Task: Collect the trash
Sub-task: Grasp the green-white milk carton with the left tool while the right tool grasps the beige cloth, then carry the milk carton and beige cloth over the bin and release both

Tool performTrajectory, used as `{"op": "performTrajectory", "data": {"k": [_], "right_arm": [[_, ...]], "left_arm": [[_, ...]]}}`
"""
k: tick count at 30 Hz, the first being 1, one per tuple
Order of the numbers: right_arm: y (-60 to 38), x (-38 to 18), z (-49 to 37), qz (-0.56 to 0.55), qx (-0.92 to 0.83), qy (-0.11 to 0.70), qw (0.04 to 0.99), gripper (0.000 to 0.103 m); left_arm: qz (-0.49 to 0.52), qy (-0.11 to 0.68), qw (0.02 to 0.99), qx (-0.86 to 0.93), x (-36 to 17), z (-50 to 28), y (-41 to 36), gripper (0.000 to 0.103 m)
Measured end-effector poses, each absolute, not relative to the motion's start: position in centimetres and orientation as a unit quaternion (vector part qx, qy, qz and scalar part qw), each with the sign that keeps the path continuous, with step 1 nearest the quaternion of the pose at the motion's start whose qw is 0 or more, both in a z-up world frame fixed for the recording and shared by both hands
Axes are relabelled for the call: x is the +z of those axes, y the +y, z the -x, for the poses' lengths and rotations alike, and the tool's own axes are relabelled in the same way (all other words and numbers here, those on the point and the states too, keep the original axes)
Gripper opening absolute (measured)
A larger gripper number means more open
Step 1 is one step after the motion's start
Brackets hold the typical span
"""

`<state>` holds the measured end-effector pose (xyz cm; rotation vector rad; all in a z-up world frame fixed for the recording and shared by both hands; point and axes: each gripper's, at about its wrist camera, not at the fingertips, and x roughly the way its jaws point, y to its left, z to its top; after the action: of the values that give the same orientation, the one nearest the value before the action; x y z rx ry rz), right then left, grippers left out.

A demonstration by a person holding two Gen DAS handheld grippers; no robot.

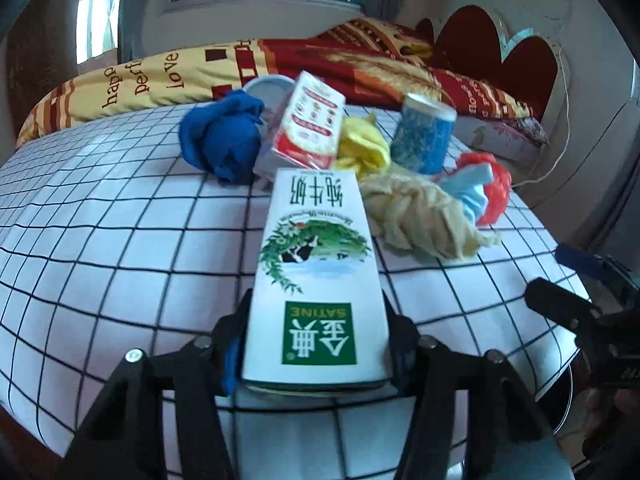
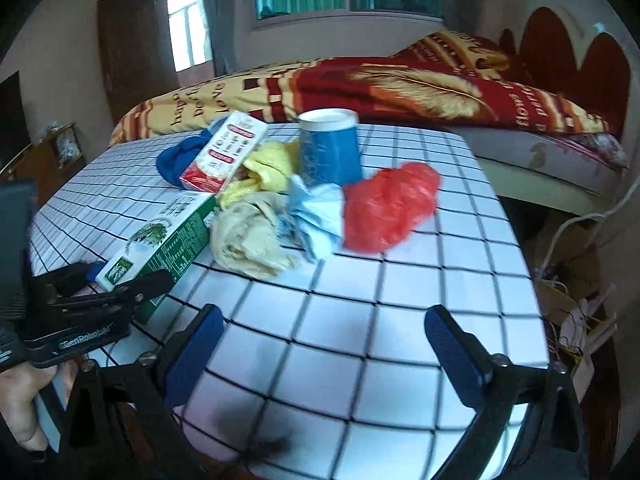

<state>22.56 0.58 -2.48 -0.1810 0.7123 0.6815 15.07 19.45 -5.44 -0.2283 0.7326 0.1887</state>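
The left gripper [image 1: 316, 344] squeezes its jaws tight on the milk carton [image 1: 316, 276] at the table's [image 2: 360, 340] 9 o'clock edge, while the right gripper [image 2: 324, 356] hangs wide open, holding nothing.

A glossy paperboard milk carton [image 1: 316, 280], a crinkled red plastic bag [image 2: 386, 208] and crumpled blue cloth [image 1: 222, 136] are seen on a smooth checked tablecloth [image 2: 360, 320].
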Motion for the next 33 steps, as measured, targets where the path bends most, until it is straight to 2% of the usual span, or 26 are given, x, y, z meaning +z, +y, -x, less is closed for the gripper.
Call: {"op": "performTrajectory", "data": {"k": [1, 3, 9, 11, 13, 16, 33], "right_arm": [[1.1, -2.4, -22.7, 0.089, 0.335, 0.341, 0.874, 0.082], [2.6, -2.4, -23.1, 0.092, 0.352, 0.343, 0.866, 0.075], [7.3, -3.0, -24.3, 0.103, 0.379, 0.353, 0.849, 0.073], [8.6, -3.5, -24.9, 0.102, 0.381, 0.363, 0.844, 0.068], [9.7, -4.0, -25.5, 0.107, 0.381, 0.379, 0.836, 0.041], [9.8, -4.1, -25.5, 0.095, 0.387, 0.388, 0.831, 0.028], [-1.1, 1.4, -18.4, 0.083, 0.364, 0.322, 0.87, 0.027]], "left_arm": [[0.113, 0.353, 0.924, 0.094, -5.3, -14.8, 19.9, 0.055], [0.118, 0.35, 0.924, 0.097, -5.1, -14.3, 20.9, 0.055], [0.116, 0.351, 0.923, 0.105, -5.0, -13.6, 21.6, 0.055], [0.117, 0.35, 0.923, 0.106, -5.0, -13.5, 21.7, 0.055], [0.118, 0.352, 0.923, 0.104, -5.0, -13.4, 21.7, 0.055], [0.118, 0.352, 0.923, 0.102, -4.9, -13.0, 21.7, 0.055], [0.076, 0.323, 0.941, 0.061, -1.6, -9.8, 15.1, 0.055]]}}
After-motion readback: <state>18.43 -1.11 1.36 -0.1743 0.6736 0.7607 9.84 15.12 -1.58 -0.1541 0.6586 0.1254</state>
